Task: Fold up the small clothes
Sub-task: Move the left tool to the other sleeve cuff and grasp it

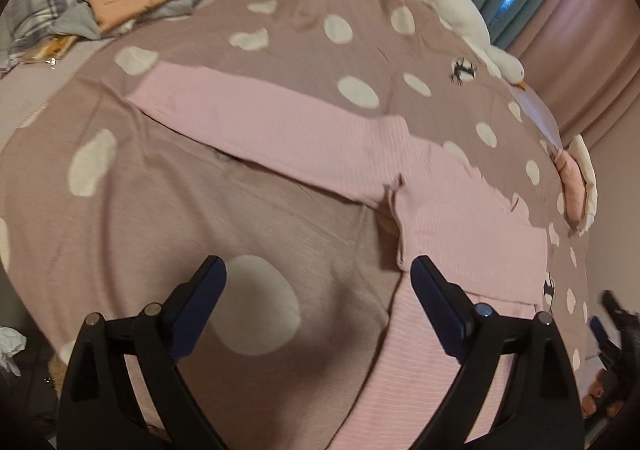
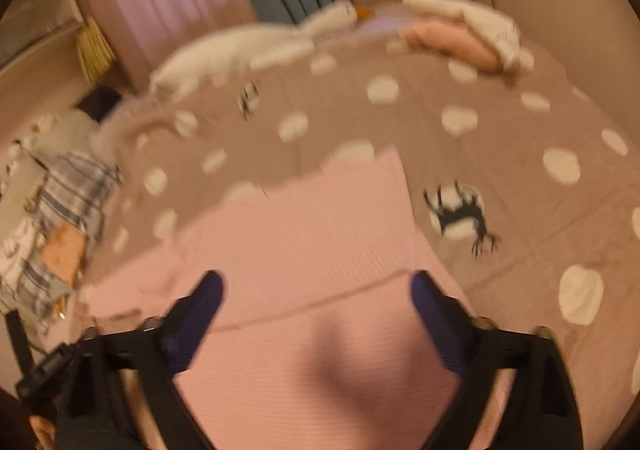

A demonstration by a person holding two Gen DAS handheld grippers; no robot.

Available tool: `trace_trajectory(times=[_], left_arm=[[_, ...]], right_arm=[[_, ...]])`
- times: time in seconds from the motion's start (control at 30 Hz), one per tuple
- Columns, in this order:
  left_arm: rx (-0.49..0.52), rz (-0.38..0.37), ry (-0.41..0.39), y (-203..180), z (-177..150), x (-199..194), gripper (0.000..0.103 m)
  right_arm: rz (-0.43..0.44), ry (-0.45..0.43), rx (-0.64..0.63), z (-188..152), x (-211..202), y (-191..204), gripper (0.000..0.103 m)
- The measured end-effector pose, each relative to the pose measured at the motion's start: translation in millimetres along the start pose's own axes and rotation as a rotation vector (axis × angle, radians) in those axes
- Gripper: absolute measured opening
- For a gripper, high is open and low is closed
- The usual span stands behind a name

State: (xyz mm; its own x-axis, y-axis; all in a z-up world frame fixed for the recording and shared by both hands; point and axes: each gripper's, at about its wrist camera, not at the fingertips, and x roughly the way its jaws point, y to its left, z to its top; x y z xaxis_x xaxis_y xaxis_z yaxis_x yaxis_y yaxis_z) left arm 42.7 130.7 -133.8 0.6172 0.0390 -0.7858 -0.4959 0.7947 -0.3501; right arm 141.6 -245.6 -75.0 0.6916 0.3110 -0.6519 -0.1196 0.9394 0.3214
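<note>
Pink ribbed cloth is being shown spread on the bed: a small top [image 1: 460, 218], lying flat on the dotted cover [image 1: 200, 190], with one long sleeve [image 1: 260, 122] stretched away to the far left and the body reaching toward the near edge. In the right wrist view a straight crease is being seen across the body, so one fold is judged to be laid already. The left tongs [image 1: 318, 270] are being held spread wide above the cover just beside the top's left edge, nothing between them. The right tongs [image 2: 316, 286] are likewise being held spread wide over the body of the top, pinching nothing; that view is blurred, so finer wrinkles cannot be told.

Risks are being judged from this layout. The sleeve is being left out at full length, and if only its cuff is pinched and pulled, the rest could be dragged in a bunch, not laid flat. The cover beneath is soft and loose; it could be caught together with the top if the tongs are pressed down too deep, and the fold would then be pulled askew. The fold already laid could be undone if the body is lifted by one layer only. At the far edge of the bed a goose toy [image 1: 440, 2] and a stack of folded clothes [image 2: 460, 38] are lying well apart from the top, so no collision there is being expected.
</note>
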Motion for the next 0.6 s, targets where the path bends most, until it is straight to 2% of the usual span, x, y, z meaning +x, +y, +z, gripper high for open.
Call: trace_trajectory(times=[0.17,0.43,0.6], left_arm=[[-0.012,0.012,-0.062,6,7,-20,0.100],[-0.024,-0.005,-0.157,17,16,-49,0.102],[-0.070,-0.003,-0.156,30,25,-46,0.102]], right_arm=[[0.008,-0.099,-0.032,3,-30,15,0.100],[0.024,-0.114,-0.085,-13,-44,25,0.101],[-0.007,-0.116,-0.085,-21,-46,23,0.101]])
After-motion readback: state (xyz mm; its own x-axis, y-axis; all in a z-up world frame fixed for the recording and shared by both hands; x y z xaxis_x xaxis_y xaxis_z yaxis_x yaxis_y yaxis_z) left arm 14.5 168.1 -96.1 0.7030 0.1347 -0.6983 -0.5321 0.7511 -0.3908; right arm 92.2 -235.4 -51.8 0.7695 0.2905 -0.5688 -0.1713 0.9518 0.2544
